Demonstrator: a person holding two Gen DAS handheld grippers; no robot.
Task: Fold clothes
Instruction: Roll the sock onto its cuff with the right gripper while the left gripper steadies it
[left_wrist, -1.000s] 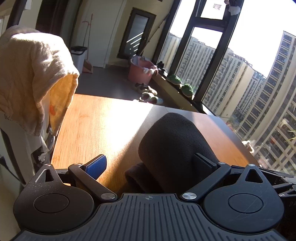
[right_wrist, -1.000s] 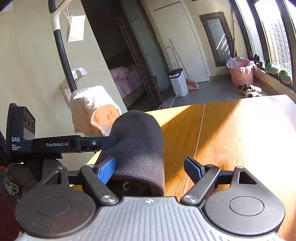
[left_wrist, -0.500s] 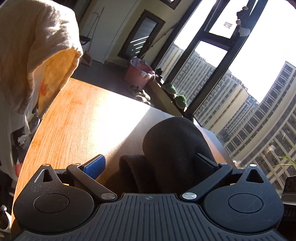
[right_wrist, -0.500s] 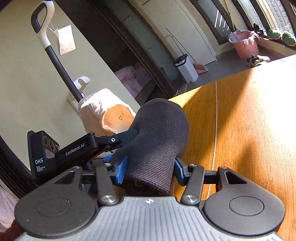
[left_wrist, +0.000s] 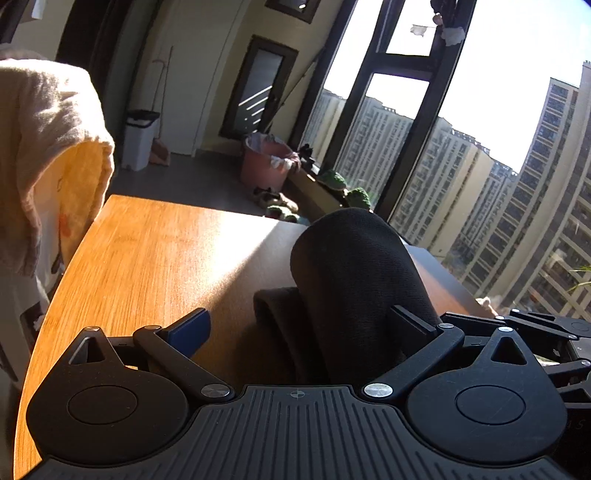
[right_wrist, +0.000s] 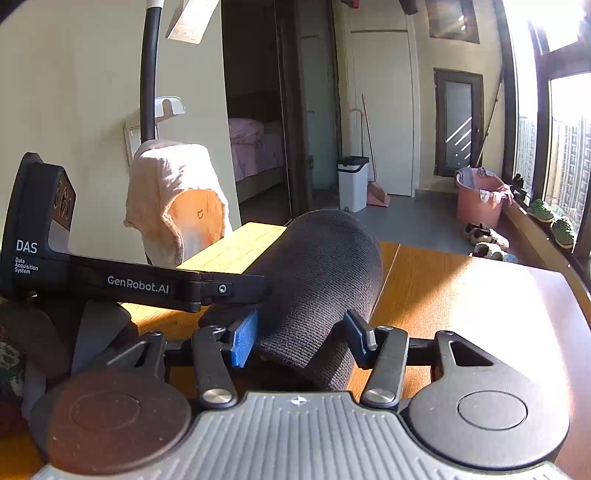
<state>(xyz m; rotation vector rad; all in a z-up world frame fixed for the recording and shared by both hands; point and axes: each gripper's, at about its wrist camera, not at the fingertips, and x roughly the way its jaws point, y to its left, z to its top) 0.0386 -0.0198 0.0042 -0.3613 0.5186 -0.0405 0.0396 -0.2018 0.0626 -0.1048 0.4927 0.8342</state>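
Note:
A dark knitted garment (left_wrist: 354, 280) is bunched in a rounded hump over the wooden table (left_wrist: 155, 258). My left gripper (left_wrist: 299, 325) is open; the garment lies against its right finger while the blue-padded left finger (left_wrist: 188, 328) stands apart from it. In the right wrist view the same garment (right_wrist: 321, 273) sits between the fingers of my right gripper (right_wrist: 299, 338), which is shut on it. The left gripper's body (right_wrist: 136, 284) reaches in from the left beside the garment.
A beige towel (left_wrist: 44, 158) hangs over a chair back at the table's left edge, also in the right wrist view (right_wrist: 173, 195). Beyond the table stand a white bin (right_wrist: 352, 182) and a pink basket (right_wrist: 478, 199). Large windows line the right side.
My right gripper closed on the garment, its fingers narrowing from wide open. Both cameras tilted and shifted slightly; the left gripper stayed open with the garment against its right finger.

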